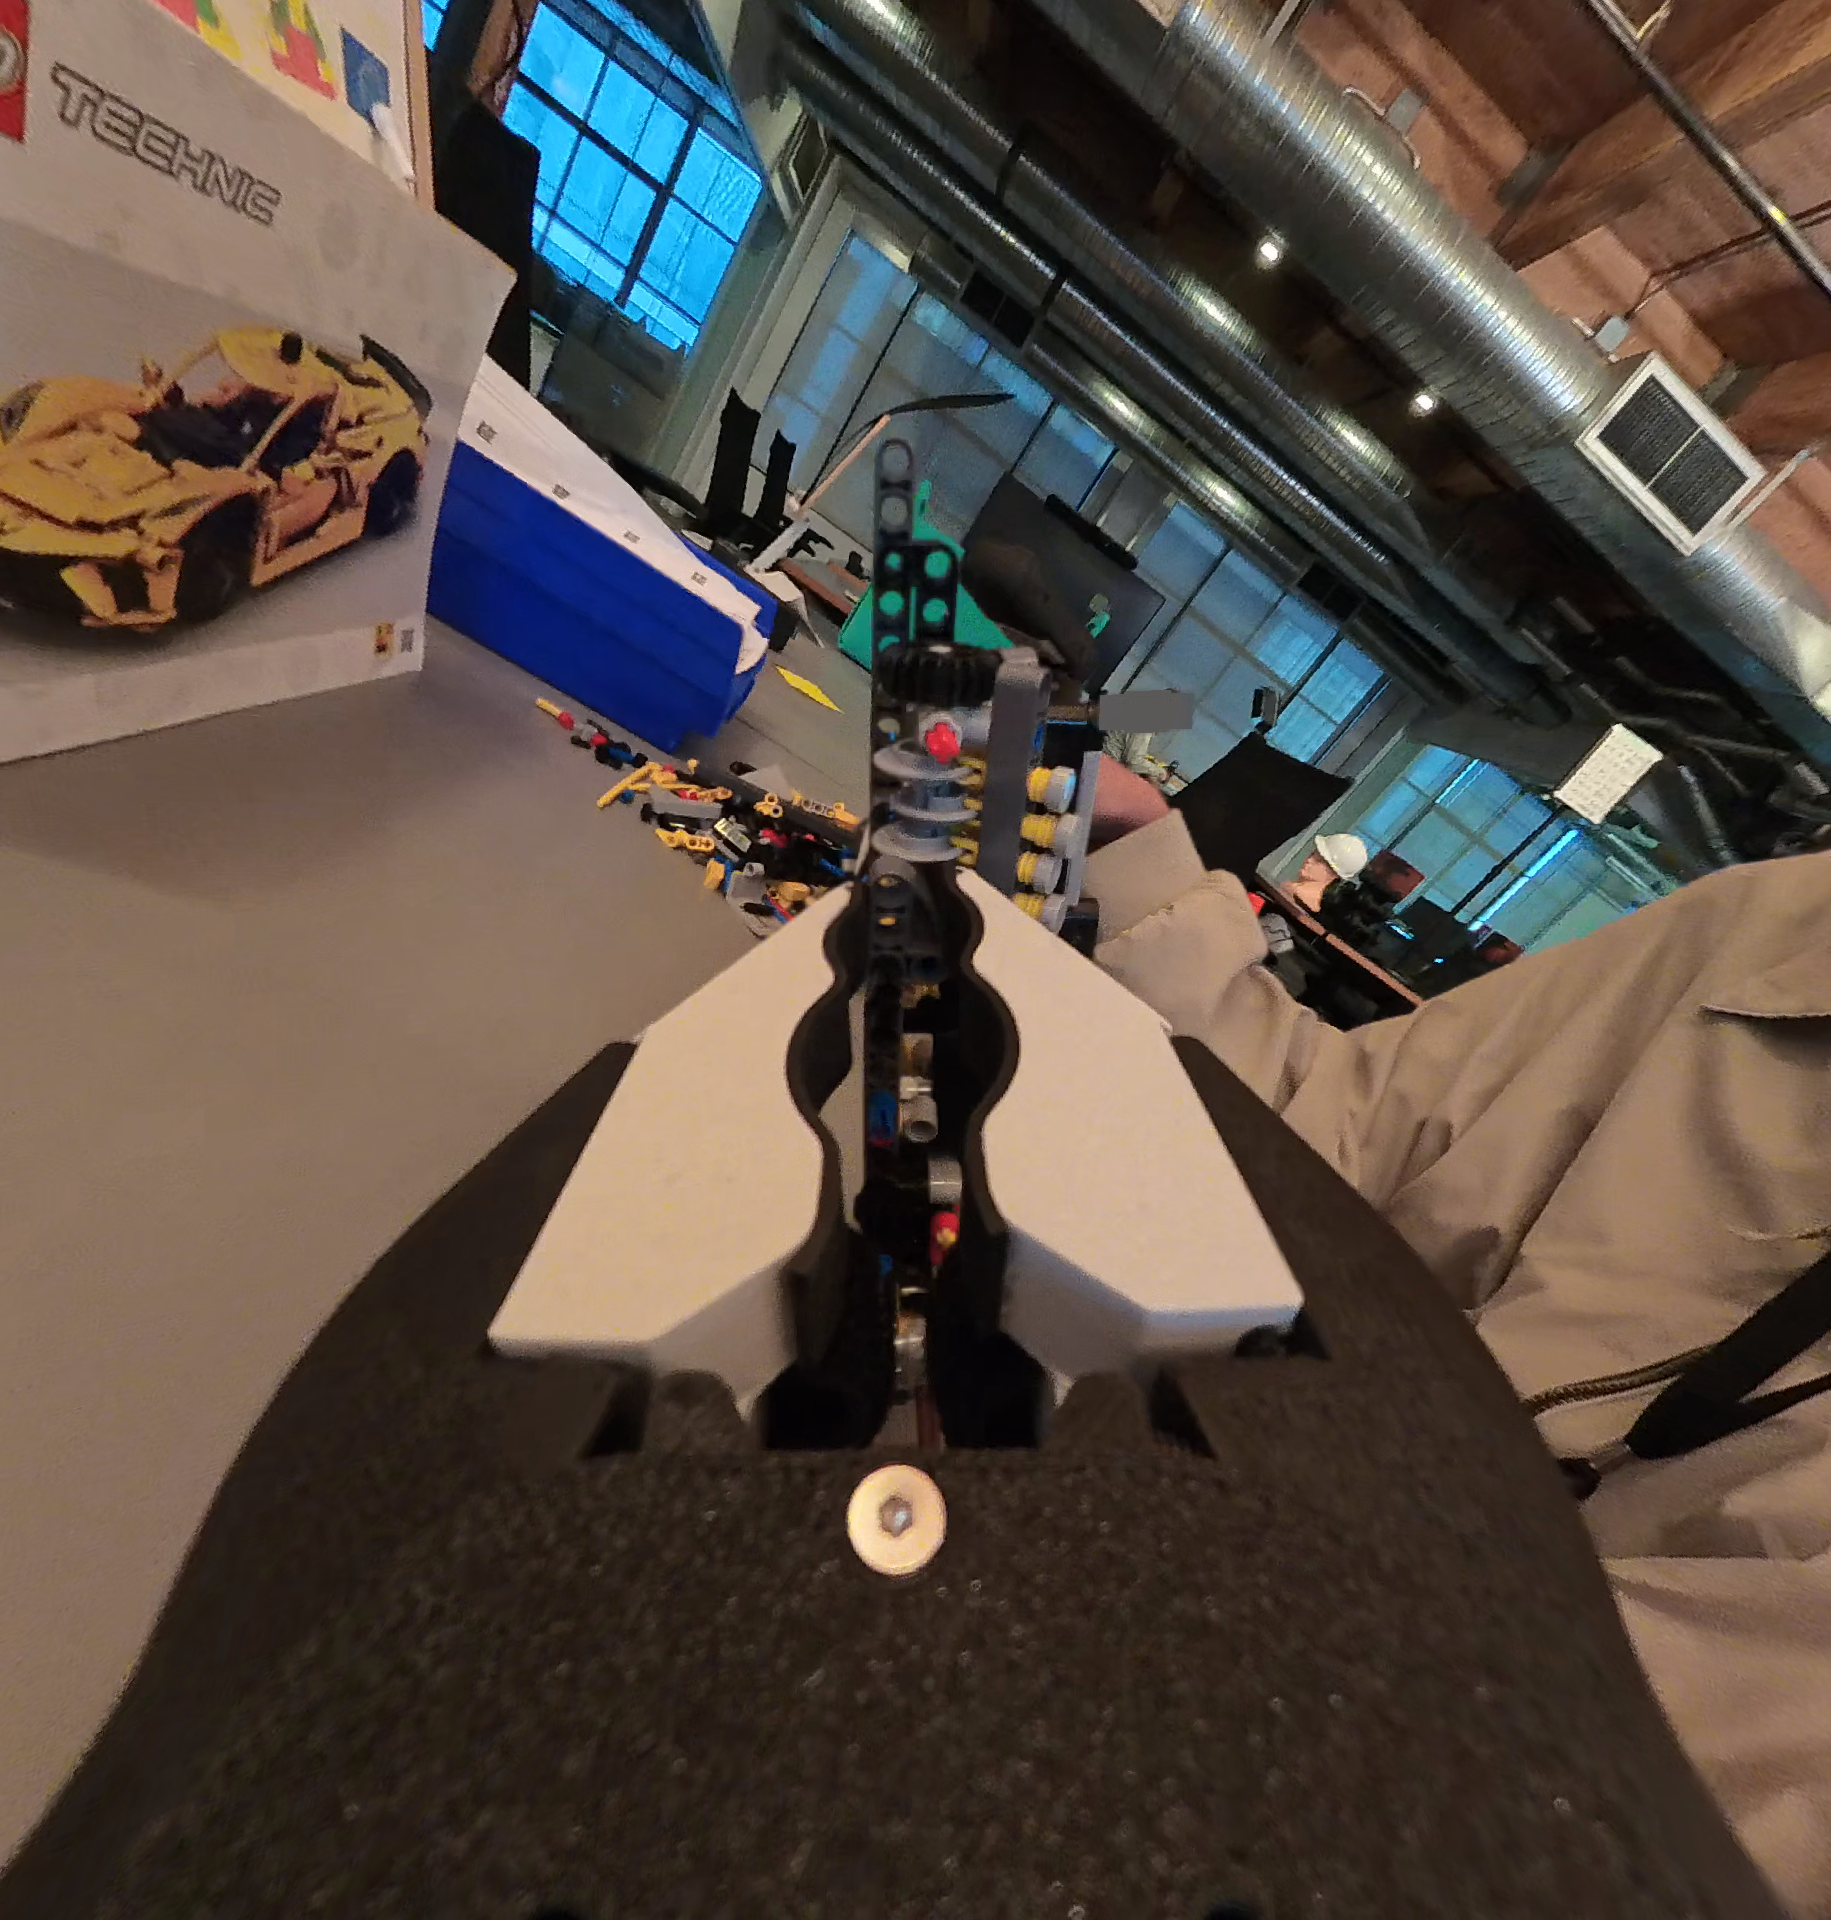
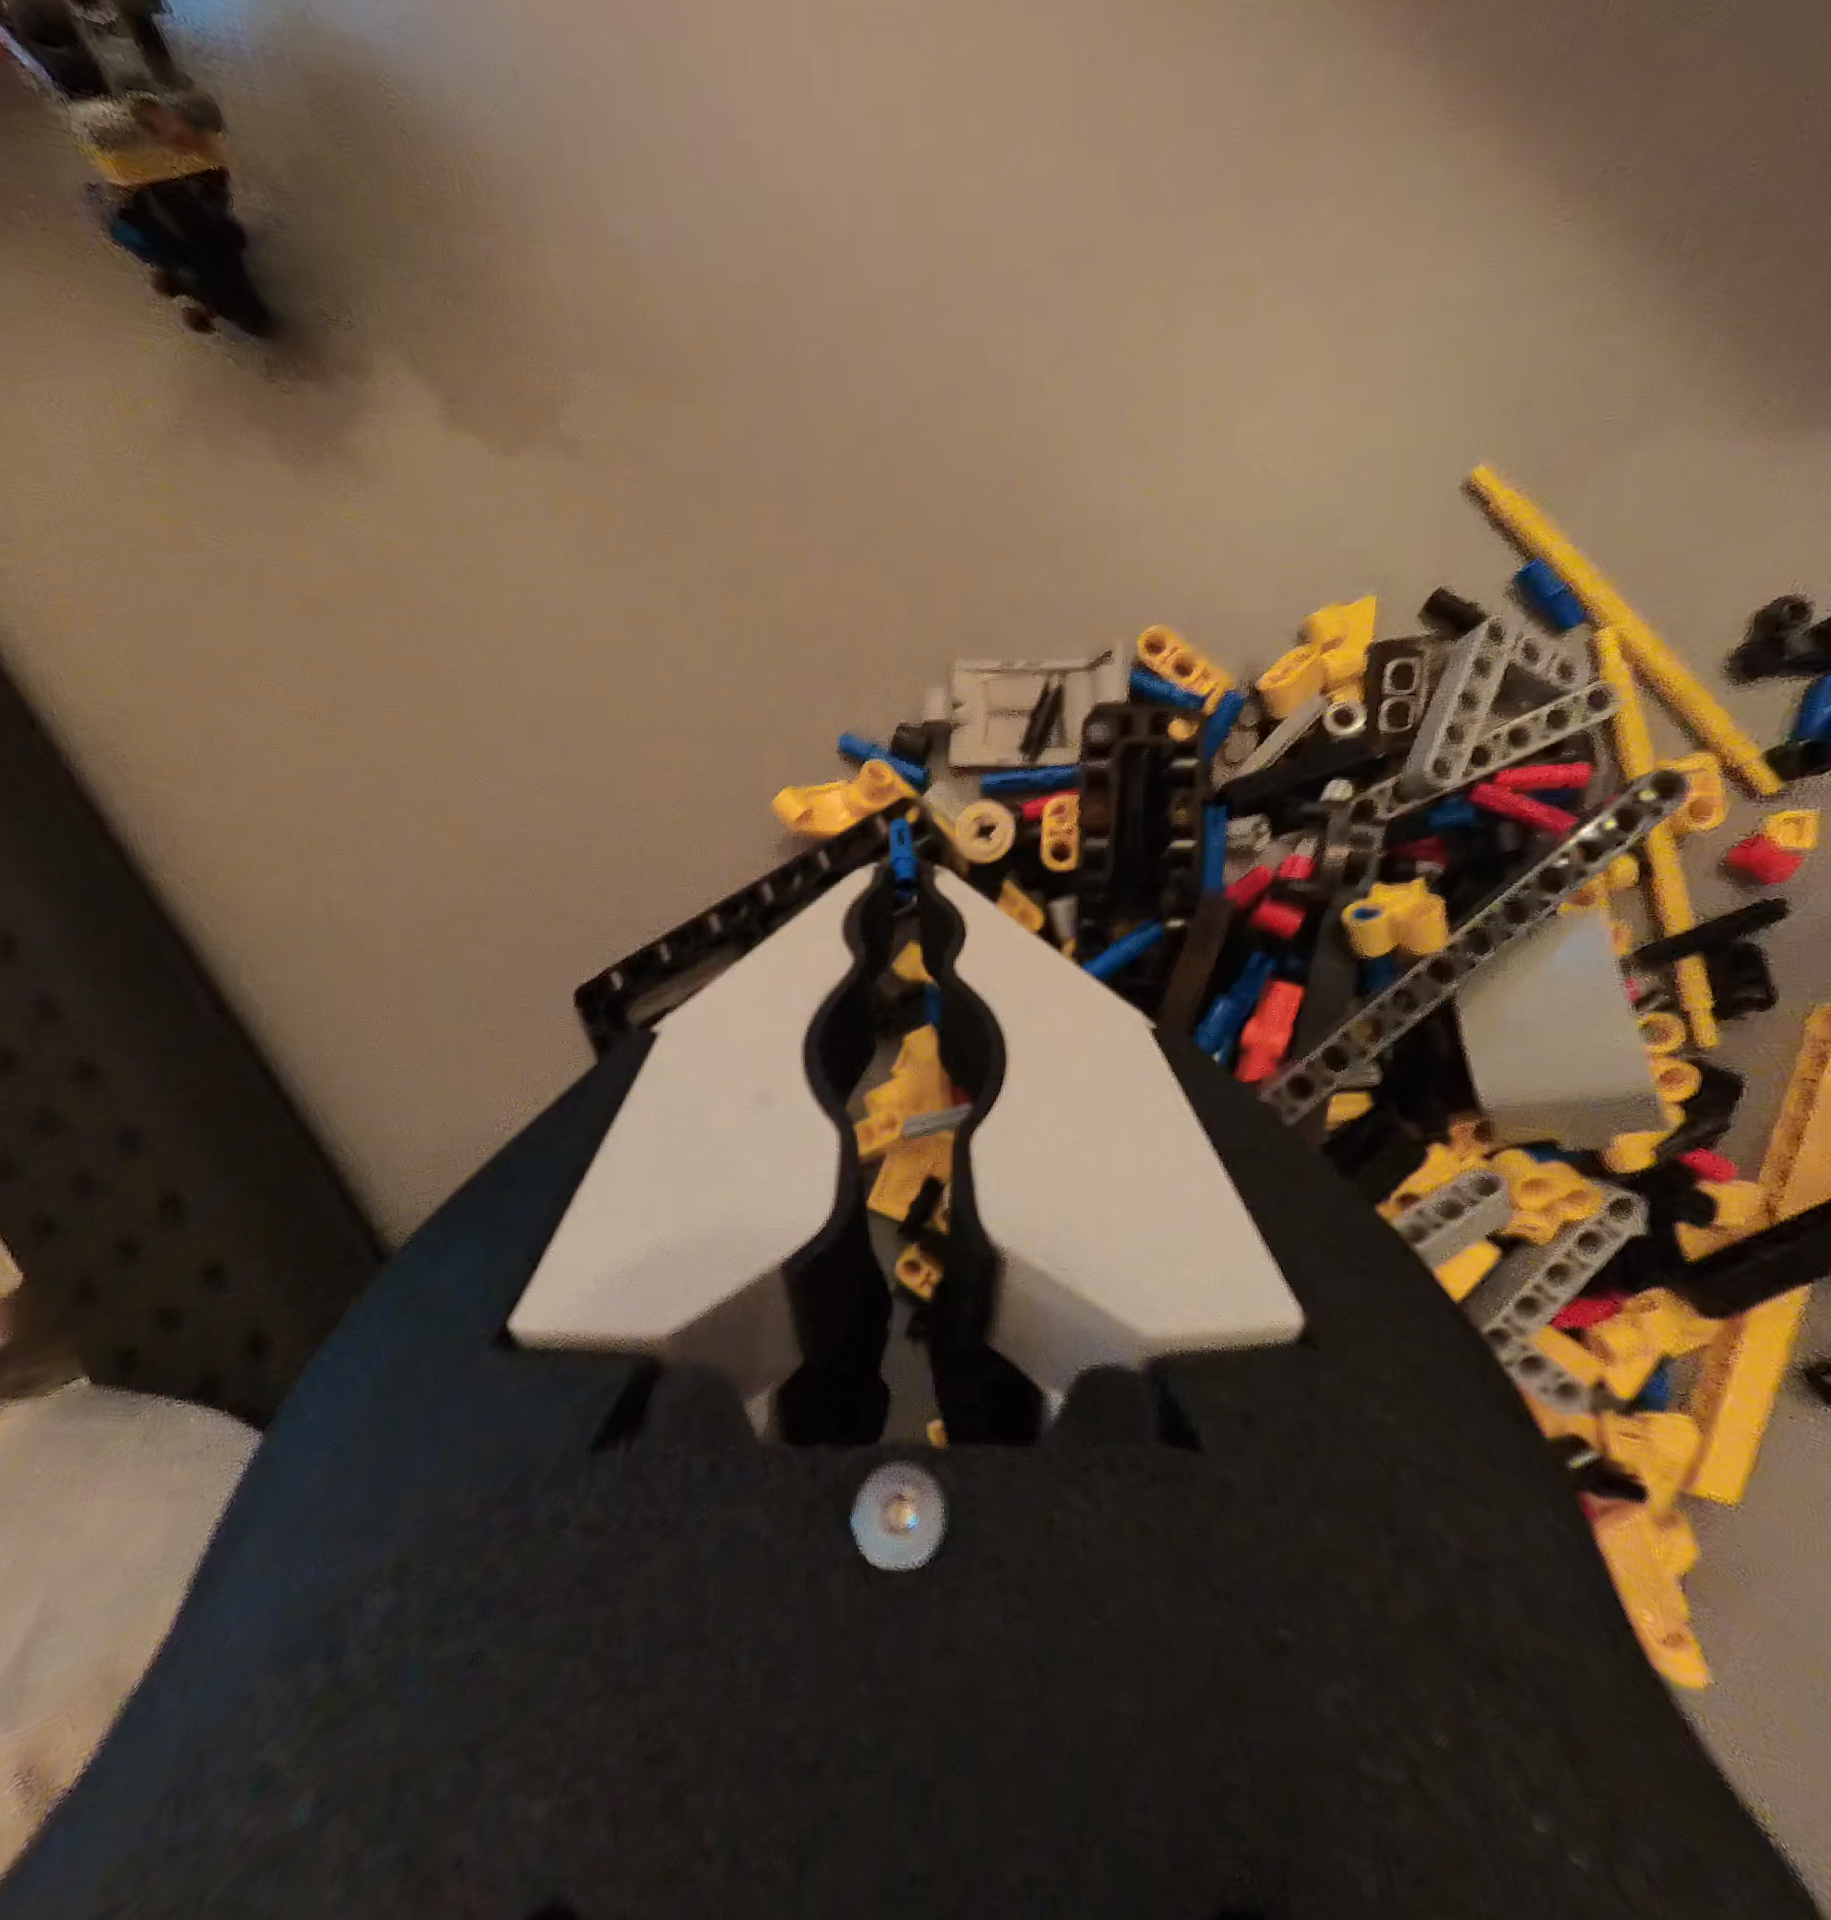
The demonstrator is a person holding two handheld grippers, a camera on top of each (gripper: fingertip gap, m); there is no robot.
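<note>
My left gripper [image 1: 906, 894] is shut on a partly built brick assembly [image 1: 916, 748] of black beams, a black gear, grey discs and yellow pins, and holds it upright above the grey table [image 1: 267, 1039]. My right gripper [image 2: 903, 878] is shut on a small blue pin [image 2: 900, 847] at its tips, just above the near edge of a pile of loose yellow, black, grey, red and blue bricks [image 2: 1410, 935]. The held assembly shows blurred at the top left of the right wrist view [image 2: 152, 166].
An instruction booklet with a yellow car picture [image 1: 194, 468] stands at the left. A blue bin [image 1: 578, 592] lies behind it. The brick pile also shows on the table [image 1: 724, 821]. A person's tan sleeve [image 1: 1513, 1143] fills the right. A dark perforated panel [image 2: 80, 1039] lies at the left. There is about 30 centimetres between the tips of the two grippers. The left gripper is farther from the dark perforated panel [image 2: 80, 1039], some 30 centimetres, than the right, some 20 centimetres.
</note>
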